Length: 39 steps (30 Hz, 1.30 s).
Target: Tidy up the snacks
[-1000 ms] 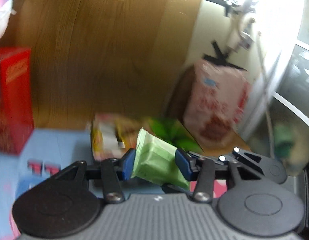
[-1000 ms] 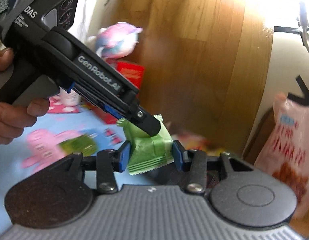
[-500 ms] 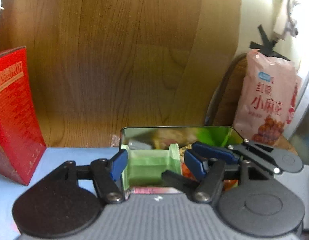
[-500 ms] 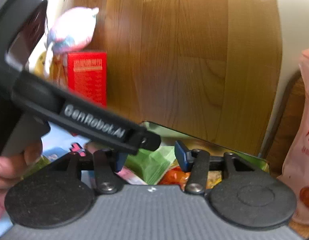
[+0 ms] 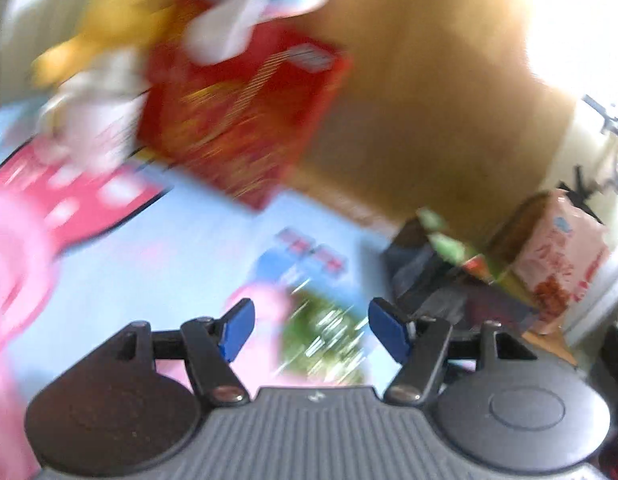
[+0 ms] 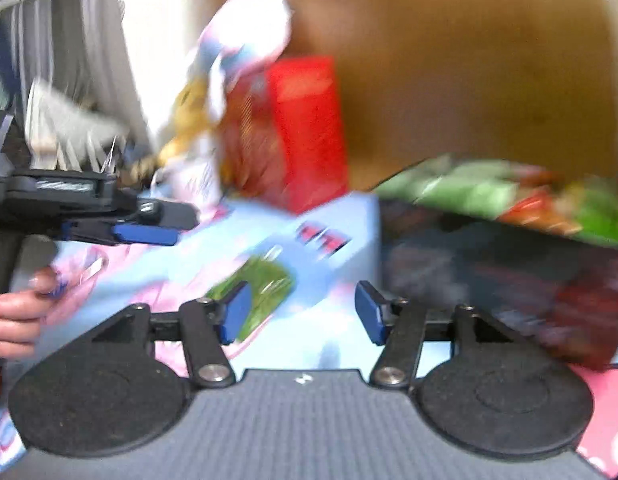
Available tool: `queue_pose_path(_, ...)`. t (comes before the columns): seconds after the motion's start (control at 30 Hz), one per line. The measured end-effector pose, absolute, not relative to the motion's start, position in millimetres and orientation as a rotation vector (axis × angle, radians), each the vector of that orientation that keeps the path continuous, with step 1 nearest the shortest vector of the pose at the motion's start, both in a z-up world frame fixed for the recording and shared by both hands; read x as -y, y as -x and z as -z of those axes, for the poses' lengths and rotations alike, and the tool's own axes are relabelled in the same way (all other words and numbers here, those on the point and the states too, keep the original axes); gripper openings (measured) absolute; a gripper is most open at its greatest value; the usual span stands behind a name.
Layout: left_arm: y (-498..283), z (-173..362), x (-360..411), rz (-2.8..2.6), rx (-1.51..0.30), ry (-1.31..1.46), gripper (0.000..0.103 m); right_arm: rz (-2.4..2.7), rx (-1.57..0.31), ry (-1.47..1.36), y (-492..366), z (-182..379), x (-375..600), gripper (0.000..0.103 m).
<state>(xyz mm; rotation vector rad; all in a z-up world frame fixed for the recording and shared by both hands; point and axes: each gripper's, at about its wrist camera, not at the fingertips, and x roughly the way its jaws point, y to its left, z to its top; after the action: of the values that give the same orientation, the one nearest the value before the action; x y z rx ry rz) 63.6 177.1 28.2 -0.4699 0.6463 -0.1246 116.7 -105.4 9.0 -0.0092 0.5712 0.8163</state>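
Dark bin point(image 6: 489, 264) right of red box point(image 6: 305, 132), filled with green and orange snack packs point(image 6: 485, 194); blurred. Green packet point(image 6: 257, 288) on blue mat point(image 6: 333, 236), left of bin, beyond right gripper point(image 6: 303, 312) jaws. Left gripper point(image 5: 311, 330) and right: jaws spread wide, empty, touching nothing.

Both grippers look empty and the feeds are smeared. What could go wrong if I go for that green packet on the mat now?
1. Both views are motion-blurred, so the green packet has no clear edges; closing now could miss it or catch the mat.
2. The left gripper and right gripper hover open near the same packet and may collide.
3. The snack box already looks piled high; another packet might slide off.
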Motion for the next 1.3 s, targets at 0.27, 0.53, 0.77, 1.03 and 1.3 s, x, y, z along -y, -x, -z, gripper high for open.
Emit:
queue_pose_path(0.27, -26.7, 5.6, -208.5, 0.092, -0.643, 0.562, 0.063, -0.783, -0.667, 0.116, -154.0, 6.6, 24.2, 0.081)
queue_pose_path(0.53, -22.6, 9.9, -200.0, 0.092, -0.593, 0.504, 0.063, -0.833, -0.661, 0.221, -115.8, 6.1, 28.6, 0.048)
queue_pose_path(0.77, -15.7, 7.9, -190.7, 0.156, -0.607, 0.479, 0.064, -0.961, -0.663, 0.215, -37.6, 4.4, 77.5, 0.048)
queue_pose_path(1.03, 0.4, 0.9, -140.4, 0.387, -0.665, 0.463, 0.064, -0.861, -0.623, 0.184, 51.3, 2.4, 142.0, 0.06)
queue_pose_path(1.3, 8.9, -4.8, -76.4, 0.583, -0.755, 0.373, 0.065, -0.74, -0.647, 0.019, 75.7, 5.7, 170.9, 0.068)
